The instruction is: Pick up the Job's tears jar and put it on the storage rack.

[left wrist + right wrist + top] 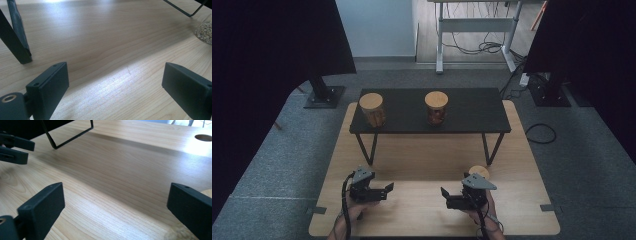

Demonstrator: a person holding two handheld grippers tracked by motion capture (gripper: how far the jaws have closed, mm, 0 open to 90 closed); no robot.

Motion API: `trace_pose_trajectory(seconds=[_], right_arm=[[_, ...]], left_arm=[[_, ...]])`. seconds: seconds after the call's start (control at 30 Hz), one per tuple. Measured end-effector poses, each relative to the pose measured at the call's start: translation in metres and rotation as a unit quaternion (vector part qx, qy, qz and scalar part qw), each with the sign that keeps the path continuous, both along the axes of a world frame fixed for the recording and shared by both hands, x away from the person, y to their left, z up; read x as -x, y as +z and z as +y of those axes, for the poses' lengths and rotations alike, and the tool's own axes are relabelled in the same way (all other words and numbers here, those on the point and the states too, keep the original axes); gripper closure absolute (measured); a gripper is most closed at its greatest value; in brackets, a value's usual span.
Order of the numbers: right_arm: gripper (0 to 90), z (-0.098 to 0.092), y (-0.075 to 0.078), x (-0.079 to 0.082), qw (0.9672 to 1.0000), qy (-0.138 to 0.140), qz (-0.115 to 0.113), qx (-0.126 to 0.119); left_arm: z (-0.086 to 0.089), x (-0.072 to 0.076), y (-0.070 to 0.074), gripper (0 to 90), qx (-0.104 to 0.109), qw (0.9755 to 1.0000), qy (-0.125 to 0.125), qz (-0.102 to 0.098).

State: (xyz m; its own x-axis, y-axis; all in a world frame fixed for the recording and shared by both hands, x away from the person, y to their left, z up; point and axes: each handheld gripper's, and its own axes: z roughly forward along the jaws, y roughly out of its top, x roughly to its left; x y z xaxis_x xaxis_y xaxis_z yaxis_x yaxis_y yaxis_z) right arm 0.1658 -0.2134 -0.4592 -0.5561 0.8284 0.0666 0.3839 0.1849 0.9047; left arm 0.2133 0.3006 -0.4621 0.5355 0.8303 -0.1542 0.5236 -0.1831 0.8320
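Note:
Two jars with round wooden lids stand on a low black bench (472,112): one (372,109) near its left end, one (436,107) at its middle. A third jar (479,172), holding pale beans (204,31), sits on the wooden table just behind my right gripper (445,196). My left gripper (388,190) rests at the table's near left and points right. The two grippers face each other across a gap. Both stand open over bare wood, left (115,75) and right (116,195), with nothing between the jaws.
The bench's thin black legs (15,42) (72,135) stand on the wooden table (427,155) behind the grippers. The left gripper (15,147) appears at the upper left of the right gripper view. A round hole (203,137) pierces the tabletop. Grey carpet surrounds the table.

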Motion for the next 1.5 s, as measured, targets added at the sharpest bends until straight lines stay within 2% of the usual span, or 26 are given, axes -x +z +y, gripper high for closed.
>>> trace_pose_trajectory(seconds=[0.2, 0.53, 1.17, 1.5], right_arm=[[0.0, -0.001, 0.002, 0.007, 0.9999, -0.01, -0.008, 0.01], [0.0, -0.017, 0.003, 0.015, 0.9995, -0.019, -0.019, 0.015], [0.0, -0.033, 0.004, 0.018, 0.9976, -0.061, -0.013, 0.031], [0.0, -0.044, 0.002, 0.015, 0.9973, -0.066, -0.007, 0.03]], left_arm=[[0.0, -0.001, 0.0, 6.5, -0.001, 1.0, -0.001, 0.002], [-0.001, -0.001, -0.001, 6.4, -0.001, 1.0, -0.002, 0.004], [-0.001, -0.002, -0.002, 6.2, -0.002, 1.0, 0.0, 0.007], [-0.002, -0.002, -0.002, 6.2, -0.002, 1.0, -0.001, 0.007]])
